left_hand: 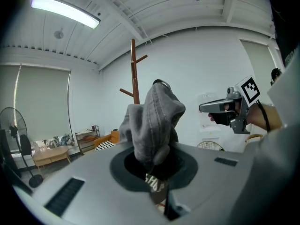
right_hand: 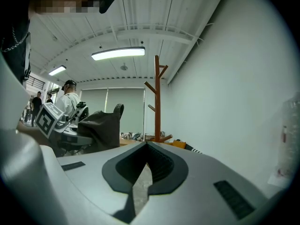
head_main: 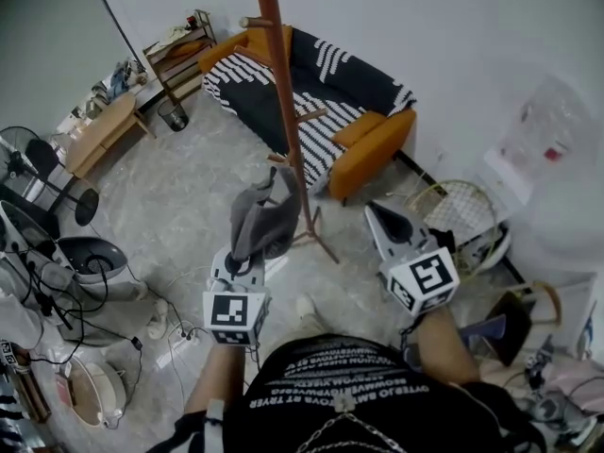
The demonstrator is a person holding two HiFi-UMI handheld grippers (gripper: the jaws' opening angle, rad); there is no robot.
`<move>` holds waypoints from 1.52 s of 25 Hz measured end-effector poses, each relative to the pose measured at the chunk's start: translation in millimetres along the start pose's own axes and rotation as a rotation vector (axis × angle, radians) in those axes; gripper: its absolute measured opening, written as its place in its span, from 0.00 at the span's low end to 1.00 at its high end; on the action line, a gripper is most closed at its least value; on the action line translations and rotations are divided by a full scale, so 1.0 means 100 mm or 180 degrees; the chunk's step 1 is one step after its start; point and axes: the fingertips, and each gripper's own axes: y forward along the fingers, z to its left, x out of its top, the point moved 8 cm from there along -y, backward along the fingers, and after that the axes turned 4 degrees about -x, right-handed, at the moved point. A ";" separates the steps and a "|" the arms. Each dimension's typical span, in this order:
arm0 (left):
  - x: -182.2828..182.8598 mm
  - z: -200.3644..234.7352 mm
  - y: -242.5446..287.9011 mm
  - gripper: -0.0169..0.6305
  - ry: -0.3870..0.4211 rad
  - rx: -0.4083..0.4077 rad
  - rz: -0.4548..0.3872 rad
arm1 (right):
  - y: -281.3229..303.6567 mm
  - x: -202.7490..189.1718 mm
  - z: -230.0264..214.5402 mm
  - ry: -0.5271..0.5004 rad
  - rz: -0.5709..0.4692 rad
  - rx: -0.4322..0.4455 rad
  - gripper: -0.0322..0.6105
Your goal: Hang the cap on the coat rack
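Note:
A grey cap (head_main: pixel 260 220) hangs crumpled upward from my left gripper (head_main: pixel 247 258), which is shut on its lower edge. In the left gripper view the cap (left_hand: pixel 152 121) rises out of the jaws and covers the lower part of the brown wooden coat rack (left_hand: pixel 134 74) behind it. The rack's pole (head_main: pixel 283 92) stands just beyond and to the right of the cap, with short pegs along it. My right gripper (head_main: pixel 380 213) is held to the right of the rack, shut and empty; its own view shows the rack (right_hand: pixel 157 102) ahead and the cap (right_hand: pixel 101 130) at left.
An orange sofa with a black-and-white throw (head_main: pixel 321 92) stands behind the rack against the white wall. A wooden table (head_main: pixel 99 130) and a fan (head_main: pixel 47 173) are at left. A racket (head_main: pixel 462 215) lies at right. The rack's feet (head_main: pixel 316 239) spread over the floor.

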 end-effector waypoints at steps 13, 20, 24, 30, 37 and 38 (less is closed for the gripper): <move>-0.03 0.34 0.57 0.05 -0.0026 -0.0135 0.0057 | 0.56 -0.03 -0.16 0.0011 0.0107 -0.0056 0.05; -0.09 0.46 0.82 0.05 -0.0032 -0.0223 0.0114 | 0.78 -0.03 -0.26 0.0024 0.0138 -0.0090 0.05; -0.07 0.57 0.91 0.05 0.0004 -0.0258 0.0129 | 0.93 0.05 -0.24 -0.0044 0.0128 -0.0107 0.05; -0.12 0.77 1.06 0.05 0.0026 -0.0334 0.0078 | 1.24 0.17 -0.21 -0.0127 0.0079 -0.0137 0.05; -0.26 0.81 1.31 0.05 -0.0021 -0.0391 0.0111 | 1.40 0.08 -0.30 -0.0114 0.0048 -0.0143 0.05; -0.26 0.81 1.30 0.05 -0.0027 -0.0392 0.0125 | 1.41 0.09 -0.28 -0.0122 0.0055 -0.0137 0.05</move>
